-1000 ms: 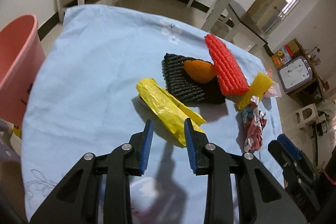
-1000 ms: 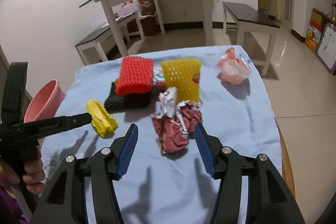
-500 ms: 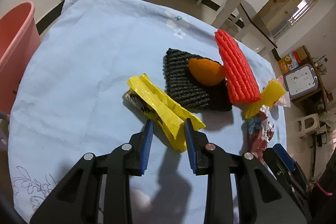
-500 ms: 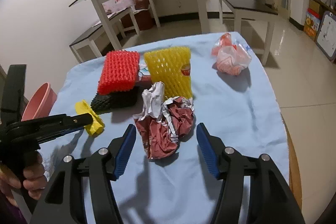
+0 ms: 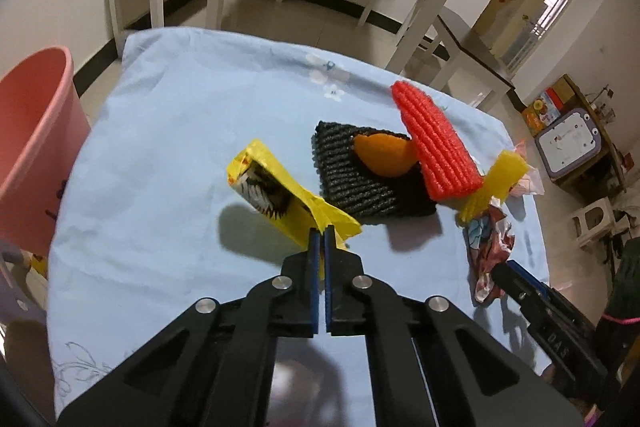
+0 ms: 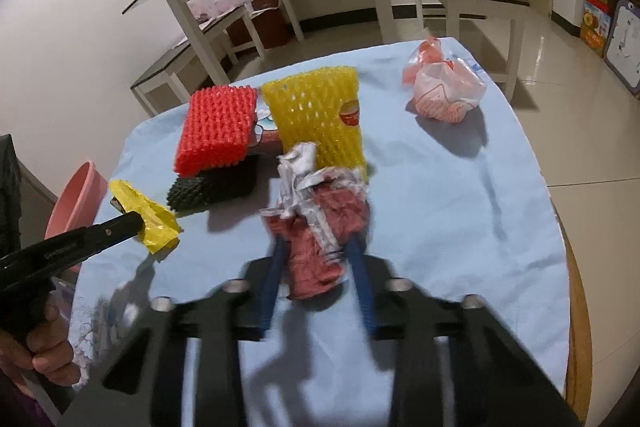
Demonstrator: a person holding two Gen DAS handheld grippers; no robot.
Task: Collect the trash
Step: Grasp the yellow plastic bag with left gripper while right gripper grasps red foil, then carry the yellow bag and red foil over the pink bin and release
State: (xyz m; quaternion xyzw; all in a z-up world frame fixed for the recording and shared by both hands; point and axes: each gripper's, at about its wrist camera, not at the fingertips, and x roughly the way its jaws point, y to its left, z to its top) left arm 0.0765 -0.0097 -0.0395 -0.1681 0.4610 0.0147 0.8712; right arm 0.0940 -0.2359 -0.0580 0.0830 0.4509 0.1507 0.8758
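Both tongs have just been closing over the blue-clothed surface (image 5: 168, 131): the left tongs (image 5: 322, 233) pinch one end of the yellow wrapper (image 5: 276, 195), its far end lifted, while the right tongs (image 6: 318, 259) squeeze the crumpled red wrapper (image 6: 320, 227). Each catch looks ready for a steady lift, the thin-edged wrapper likeliest to slip. The pink bin (image 5: 28, 131) waits just beside the surface's left edge.

A yellow wrapper (image 5: 280, 195) is showing black-and-white print; red (image 5: 436, 147), yellow (image 6: 320, 115) and black foam nets (image 5: 360, 175) are lying on a pale blue cloth (image 5: 168, 131) beside a pink bin (image 5: 32, 131).
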